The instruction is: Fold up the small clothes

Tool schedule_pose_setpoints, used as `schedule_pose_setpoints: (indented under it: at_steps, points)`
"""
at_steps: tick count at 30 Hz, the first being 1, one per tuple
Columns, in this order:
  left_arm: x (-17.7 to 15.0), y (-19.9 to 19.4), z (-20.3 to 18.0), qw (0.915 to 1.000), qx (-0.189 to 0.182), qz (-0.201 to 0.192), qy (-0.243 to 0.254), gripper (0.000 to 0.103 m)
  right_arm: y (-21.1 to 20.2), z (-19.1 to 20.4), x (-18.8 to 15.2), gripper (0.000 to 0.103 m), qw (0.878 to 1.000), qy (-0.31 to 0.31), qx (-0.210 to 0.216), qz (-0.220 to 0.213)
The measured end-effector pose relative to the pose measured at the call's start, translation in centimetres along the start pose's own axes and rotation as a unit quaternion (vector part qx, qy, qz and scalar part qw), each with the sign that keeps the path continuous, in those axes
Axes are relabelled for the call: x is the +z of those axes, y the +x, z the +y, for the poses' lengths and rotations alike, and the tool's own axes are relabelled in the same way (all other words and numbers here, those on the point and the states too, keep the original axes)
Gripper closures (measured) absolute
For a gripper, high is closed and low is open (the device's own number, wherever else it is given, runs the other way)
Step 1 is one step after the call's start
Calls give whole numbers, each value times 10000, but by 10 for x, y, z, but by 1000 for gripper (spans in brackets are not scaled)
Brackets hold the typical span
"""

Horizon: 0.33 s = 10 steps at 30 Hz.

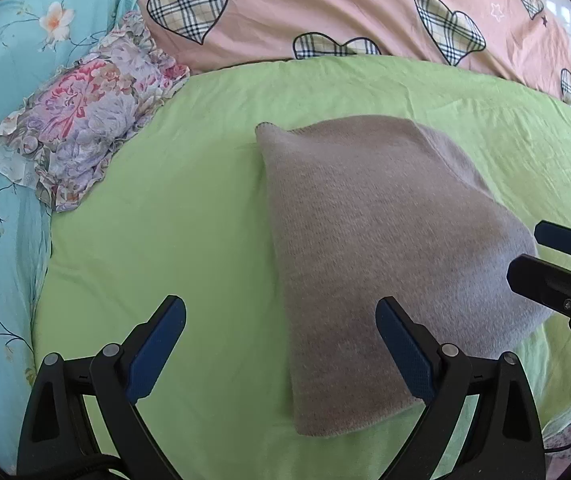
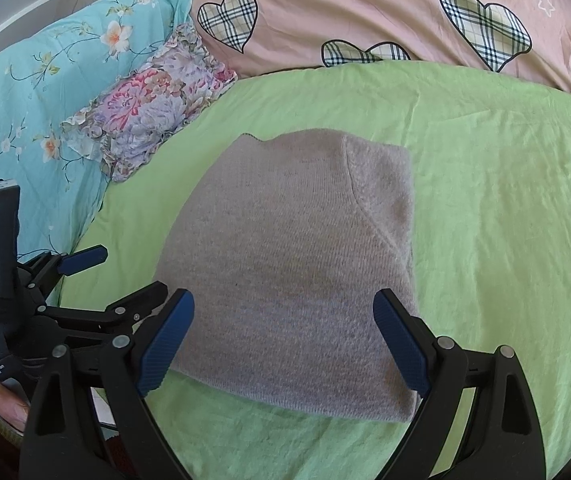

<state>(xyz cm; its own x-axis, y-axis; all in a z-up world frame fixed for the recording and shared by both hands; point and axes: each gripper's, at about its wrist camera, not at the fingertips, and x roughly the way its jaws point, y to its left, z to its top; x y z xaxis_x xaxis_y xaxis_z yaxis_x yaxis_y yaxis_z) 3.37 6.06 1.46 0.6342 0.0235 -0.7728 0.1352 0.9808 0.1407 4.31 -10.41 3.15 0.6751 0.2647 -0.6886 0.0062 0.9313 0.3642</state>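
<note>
A grey knit garment (image 1: 385, 248) lies folded into a compact block on the green sheet (image 1: 165, 220); it also shows in the right wrist view (image 2: 293, 264). My left gripper (image 1: 281, 312) is open and empty, above the garment's near left edge. My right gripper (image 2: 283, 308) is open and empty, above the garment's near edge. The right gripper also shows at the right edge of the left wrist view (image 1: 533, 252), open. The left gripper also shows at the left of the right wrist view (image 2: 129, 268), open.
A small floral pillow (image 1: 85, 128) lies at the sheet's far left. A pink quilt with plaid hearts (image 1: 325, 12) lies along the far side. A turquoise floral cover (image 1: 1, 200) borders the left. Bare green sheet (image 2: 505, 220) lies right of the garment.
</note>
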Motion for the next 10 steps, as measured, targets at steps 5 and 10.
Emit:
schedule_pose_setpoints:
  at_steps: [5, 10]
  points:
    - [6, 3, 9, 9999, 84, 18, -106, 7, 5, -3, 5, 12, 10000, 52, 12, 19]
    - [6, 7, 11, 9998, 61, 110, -168, 7, 7, -5, 6, 12, 10000, 85, 39, 18]
